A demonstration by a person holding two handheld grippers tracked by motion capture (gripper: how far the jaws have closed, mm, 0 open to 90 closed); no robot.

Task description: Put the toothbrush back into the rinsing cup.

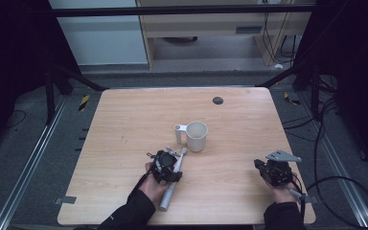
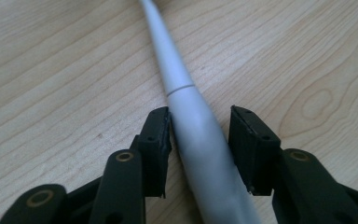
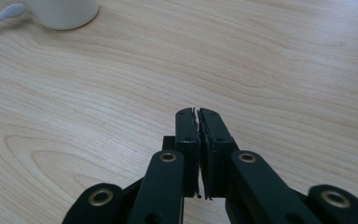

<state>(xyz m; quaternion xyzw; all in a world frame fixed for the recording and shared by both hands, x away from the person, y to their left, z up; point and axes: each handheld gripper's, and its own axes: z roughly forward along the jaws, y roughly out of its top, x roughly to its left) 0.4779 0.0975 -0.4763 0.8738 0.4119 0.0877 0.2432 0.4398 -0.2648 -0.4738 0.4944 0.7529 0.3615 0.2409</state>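
Near the front of the table (image 1: 124, 120) lies the toothbrush (image 1: 172, 182), its head pointing up toward the mug (image 1: 195, 136). My left gripper (image 2: 200, 133) sits over its handle with the jaws spread wide — one pad (image 2: 158, 140) touches the handle, the other stands just clear of it, so nothing is clamped. My right gripper (image 3: 198, 116) rests well apart at the right side, its jaws pressed together on nothing — mug and brush head show far off in its view.
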